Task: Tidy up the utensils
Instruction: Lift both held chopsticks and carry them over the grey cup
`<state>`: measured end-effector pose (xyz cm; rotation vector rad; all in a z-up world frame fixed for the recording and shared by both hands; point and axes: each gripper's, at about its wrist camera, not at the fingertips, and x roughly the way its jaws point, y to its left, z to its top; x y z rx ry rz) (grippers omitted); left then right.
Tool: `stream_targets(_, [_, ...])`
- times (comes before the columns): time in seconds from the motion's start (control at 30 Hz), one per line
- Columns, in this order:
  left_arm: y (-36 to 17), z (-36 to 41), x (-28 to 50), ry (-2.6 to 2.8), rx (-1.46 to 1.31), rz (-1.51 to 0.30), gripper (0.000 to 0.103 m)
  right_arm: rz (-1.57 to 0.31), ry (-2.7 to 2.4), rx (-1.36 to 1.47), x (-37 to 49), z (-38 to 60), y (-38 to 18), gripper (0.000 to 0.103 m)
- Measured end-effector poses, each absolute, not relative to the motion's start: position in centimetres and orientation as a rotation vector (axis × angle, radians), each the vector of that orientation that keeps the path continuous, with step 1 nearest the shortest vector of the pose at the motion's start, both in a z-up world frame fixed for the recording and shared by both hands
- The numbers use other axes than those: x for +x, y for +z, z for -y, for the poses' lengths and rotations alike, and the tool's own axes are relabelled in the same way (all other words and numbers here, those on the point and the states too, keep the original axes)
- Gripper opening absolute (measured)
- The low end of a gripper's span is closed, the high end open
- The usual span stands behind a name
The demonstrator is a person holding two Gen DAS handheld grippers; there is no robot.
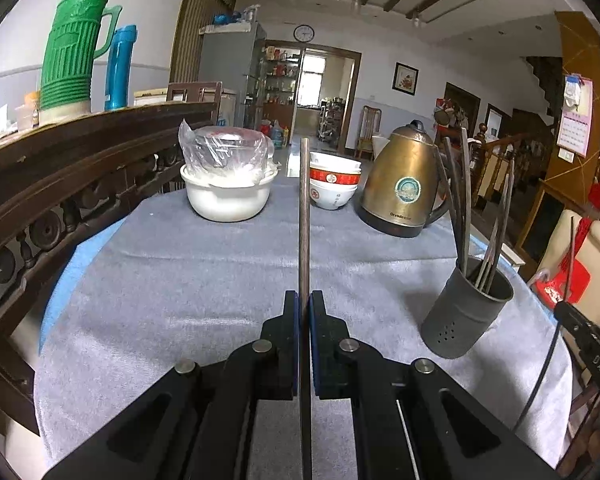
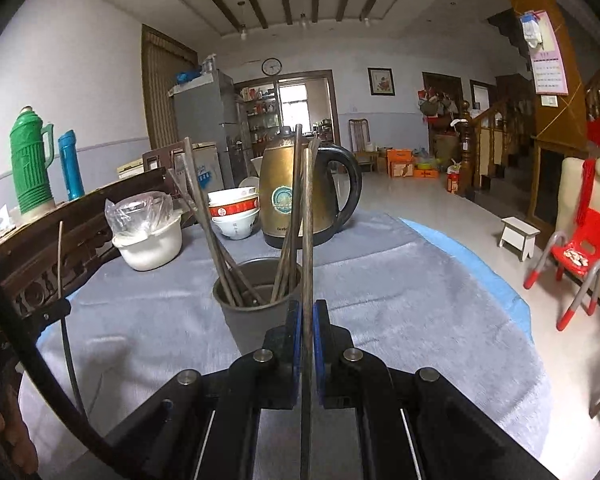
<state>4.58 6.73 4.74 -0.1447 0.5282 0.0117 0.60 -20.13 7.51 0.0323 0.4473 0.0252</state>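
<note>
Now each gripper, left gripper (image 1: 304,300) and right gripper (image 2: 307,308), clamps a chopstick (image 1: 305,216) (image 2: 307,220) pointing forward and up; grey holder (image 2: 256,308) just ahead of the right one, open cloth (image 1: 180,280) around.

Open cloth: the grey tablecloth (image 1: 172,280) lies bare across the centre and lower left of the left wrist view.
Right-hand obstacle: the grey holder (image 1: 466,314), bristling with upright chopsticks (image 1: 464,200), stands at right centre.
Far barrier: white pot (image 1: 228,194), stacked bowls (image 1: 334,186) and kettle (image 1: 404,184) line the far edge.
Left wall: a carved wooden rail (image 1: 80,184) bounds the left side.
Right wrist view: bare cloth at right centre, beside the holder (image 2: 256,312).
</note>
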Motion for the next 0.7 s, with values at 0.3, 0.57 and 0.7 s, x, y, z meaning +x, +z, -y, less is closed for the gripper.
stream_targets(0.3, [3.8,-7.2,3.1,0.011,-0.15,-0.541,0.005,-0.437,0.026,0.039,-1.4,20.6,7.7,0.006])
stream_targets(0.57, [3.9,-7.5,1.5,-0.001,-0.149,-0.534,0.005,-0.426,0.032,0.026,-2.9,20.5,8.3,0.006])
stream_targets(0.7, [3.6,-7.8,0.7,-0.001,-0.154,-0.537,0.005,-0.422,0.036,0.017,-3.8,20.6,8.7,0.006])
